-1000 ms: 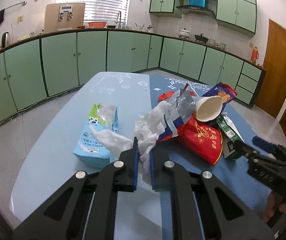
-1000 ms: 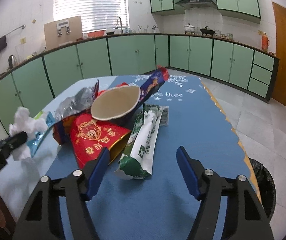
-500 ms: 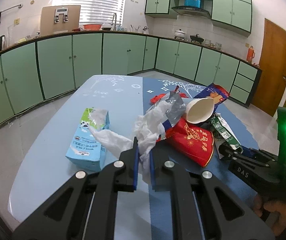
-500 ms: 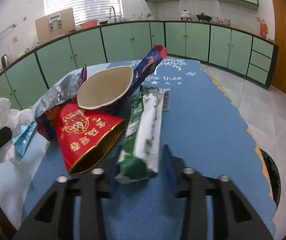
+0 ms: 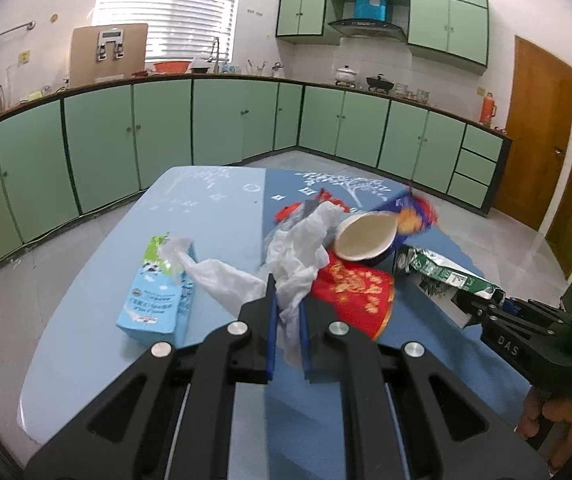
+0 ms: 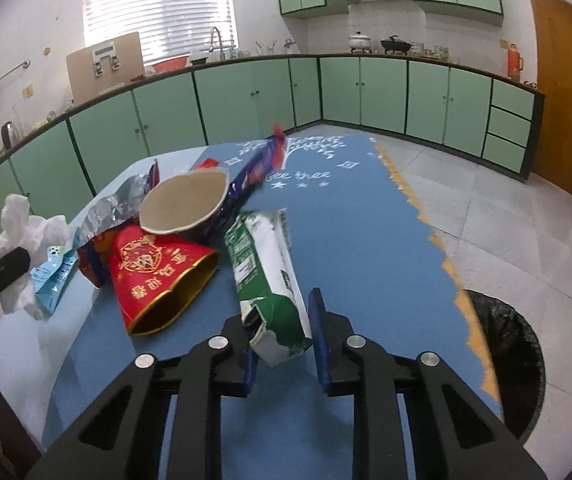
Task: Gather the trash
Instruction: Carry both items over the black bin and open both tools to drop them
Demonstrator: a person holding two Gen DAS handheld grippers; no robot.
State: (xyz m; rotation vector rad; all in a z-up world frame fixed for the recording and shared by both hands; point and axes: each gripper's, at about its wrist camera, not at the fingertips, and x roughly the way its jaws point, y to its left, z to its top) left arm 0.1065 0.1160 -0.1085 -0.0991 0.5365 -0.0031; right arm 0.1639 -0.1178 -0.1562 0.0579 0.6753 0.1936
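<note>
Left wrist view first: a blue milk box point(image 5: 157, 280) lies on the surface point(image 5: 214, 208) on the left side. Just right of it, the left hand-held gripper point(image 5: 287, 320) is squeezed narrow on a white tissue point(image 5: 293, 264). One end of the tissue touches the top of the milk box, and the rest puffs up above the fingers. Behind it sits the trash pile: a shiny silver wrapper point(image 6: 114, 208), a paper cup point(image 5: 365, 236) lying on its side, a red packet point(image 5: 355, 296) under the cup, and a blue snack bag point(image 5: 409, 210) at the back.

Right wrist view next: the right hand-held gripper point(image 6: 280, 346) is closed part way on the near end of a green and white carton point(image 6: 266, 268). The carton looks a little lifted at that end. Its far end lies close by the cup and the red packet. Far right, down on the floor, is a bin with a black bag point(image 6: 505, 360).

What could go wrong? The tissue is soft and thin, so it might tear or slip out if it is pulled fast. It might also drag the milk box. The carton is held only by its squashed end, so it could swing, bump the cup, or drop before it gets to the bin.
</note>
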